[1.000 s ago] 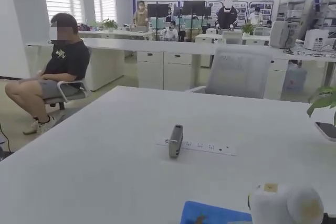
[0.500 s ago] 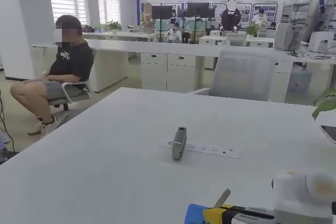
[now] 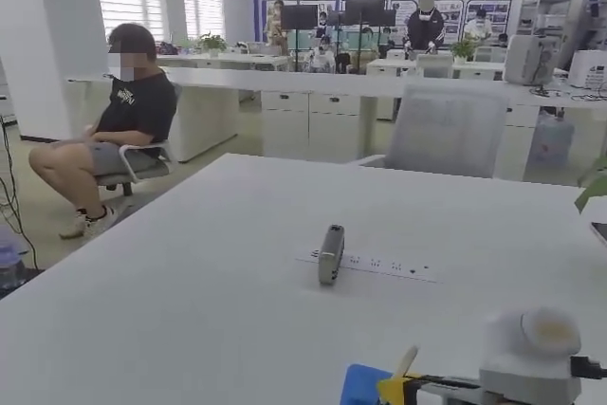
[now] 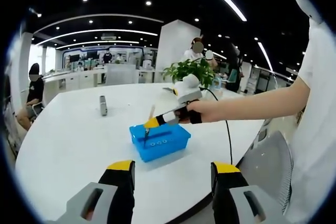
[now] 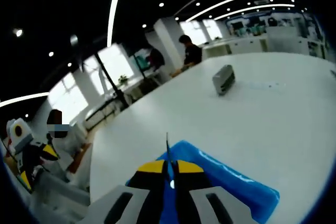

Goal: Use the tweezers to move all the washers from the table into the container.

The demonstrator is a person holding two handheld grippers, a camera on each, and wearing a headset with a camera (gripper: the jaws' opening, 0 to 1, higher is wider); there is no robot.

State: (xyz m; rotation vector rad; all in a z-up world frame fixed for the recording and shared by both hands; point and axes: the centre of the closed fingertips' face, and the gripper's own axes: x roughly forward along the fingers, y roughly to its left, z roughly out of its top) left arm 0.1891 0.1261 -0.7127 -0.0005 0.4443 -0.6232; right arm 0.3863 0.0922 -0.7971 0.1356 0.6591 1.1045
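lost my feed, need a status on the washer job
Left gripper open, empty. Right gripper shut on tweezers, tips down at the blue container. Small rings lie inside it. Grey block farther off, not in the way.

Three tableward views — shared container (image 4: 159,141) (blue)

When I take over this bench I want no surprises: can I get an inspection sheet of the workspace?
Surface: white table, wide, with a rounded edge.
Job's things: blue container near the table's edge; tweezers pointing down into it; small rings in it, maybe washers, too small to be sure.
Clutter: grey box on a flat white strip; potted plant.
Grippers: right gripper shut on the tweezers over the container; left gripper open, apart from the container.
Cables: black cable hanging from the right gripper.
Surroundings: seated person, office chair, desks and people behind.
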